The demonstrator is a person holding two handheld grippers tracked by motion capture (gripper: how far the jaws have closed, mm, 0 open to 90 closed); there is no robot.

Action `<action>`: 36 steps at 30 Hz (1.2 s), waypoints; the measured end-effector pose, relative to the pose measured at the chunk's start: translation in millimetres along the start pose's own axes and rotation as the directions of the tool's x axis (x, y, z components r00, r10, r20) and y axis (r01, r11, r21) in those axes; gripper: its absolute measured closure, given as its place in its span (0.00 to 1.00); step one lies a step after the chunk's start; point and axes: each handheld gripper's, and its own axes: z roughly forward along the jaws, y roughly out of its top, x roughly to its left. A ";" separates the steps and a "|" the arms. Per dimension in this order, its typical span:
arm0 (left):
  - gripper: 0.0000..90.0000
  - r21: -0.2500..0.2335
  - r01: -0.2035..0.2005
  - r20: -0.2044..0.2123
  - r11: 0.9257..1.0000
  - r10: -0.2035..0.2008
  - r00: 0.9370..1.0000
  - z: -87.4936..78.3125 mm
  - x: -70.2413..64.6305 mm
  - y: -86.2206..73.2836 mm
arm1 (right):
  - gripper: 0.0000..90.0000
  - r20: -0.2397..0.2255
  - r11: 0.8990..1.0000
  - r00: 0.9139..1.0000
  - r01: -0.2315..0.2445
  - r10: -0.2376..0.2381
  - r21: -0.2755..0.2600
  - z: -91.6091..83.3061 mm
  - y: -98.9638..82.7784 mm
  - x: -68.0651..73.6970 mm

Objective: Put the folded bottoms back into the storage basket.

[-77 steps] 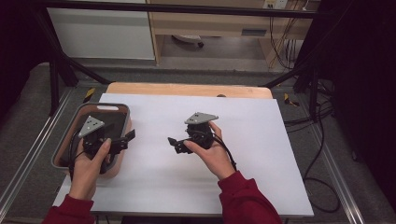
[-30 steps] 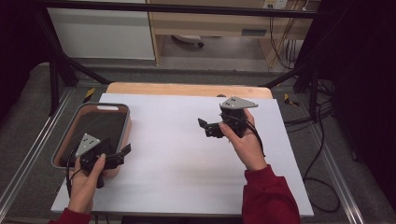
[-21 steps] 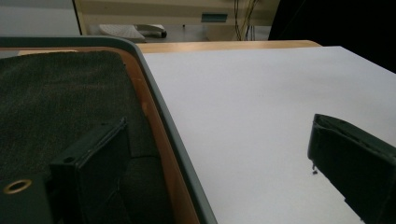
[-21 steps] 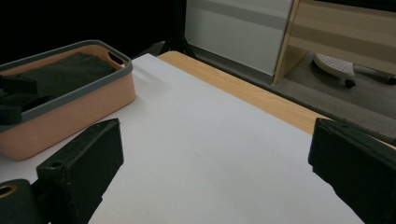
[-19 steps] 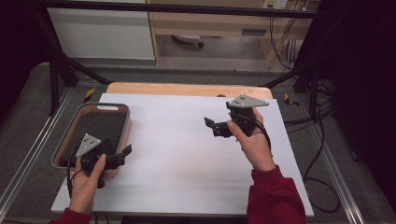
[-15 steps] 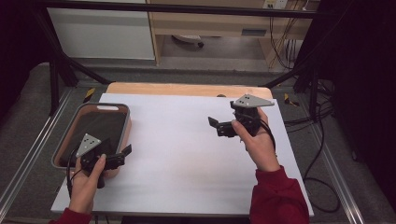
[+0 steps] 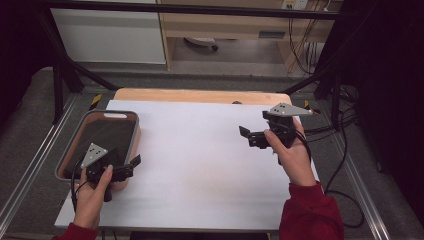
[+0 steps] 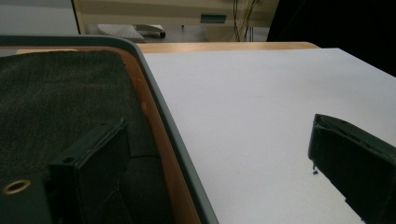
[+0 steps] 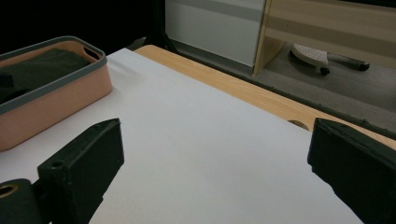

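1. We judge the work to be packing a dark cloth (image 7: 102, 137) into the bin (image 7: 131, 116) at the left edge of the table (image 7: 200, 165), and that step looks done: the cloth lies flat inside, within the rim.

2. Our left gripper (image 7: 131, 165) sits at the bin's near right corner. In the left gripper view its jaws stand wide apart, one over the cloth (image 8: 56, 102), the other over the white table top (image 8: 243, 107), with the bin's grey rim (image 8: 159, 102) running between them. Nothing is clamped.

3. Our right gripper (image 7: 248, 136) hangs well away, over the right side of the table near its far edge. The right gripper view shows its jaws apart too, with bare table (image 9: 201, 140) between them and the bin (image 9: 56, 88) far off to the side.

4. We see nothing loose on the table, so there seems to be nothing more to fetch.

5. What is left, in our judgement, is small: lift the left gripper clear of the bin's rim and bring both hands to rest. Whether the cloth needs smoothing we cannot tell; its near end is hidden behind the left gripper in the high view.
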 end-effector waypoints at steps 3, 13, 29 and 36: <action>0.06 0.001 0.000 0.001 1.000 0.000 1.000 0.0 0.2 0.0 | 0.04 0.007 1.000 1.000 -0.005 0.005 -0.002 -4.5 -2.0 -3.5; 0.06 0.002 0.005 0.000 1.000 -0.005 1.000 -0.2 0.9 0.1 | 0.05 0.035 1.000 0.999 -0.019 0.018 0.015 -15.2 -13.4 -14.7; 0.07 0.004 0.011 0.002 1.000 -0.011 1.000 -0.1 1.4 0.1 | 0.03 0.017 0.999 0.999 -0.033 0.033 -0.009 -40.1 -38.0 -24.3; 0.07 -0.001 0.016 -0.001 1.000 -0.016 1.000 -0.6 1.4 -0.1 | 0.04 0.037 0.999 0.998 -0.045 0.045 0.000 -50.2 -46.9 -26.8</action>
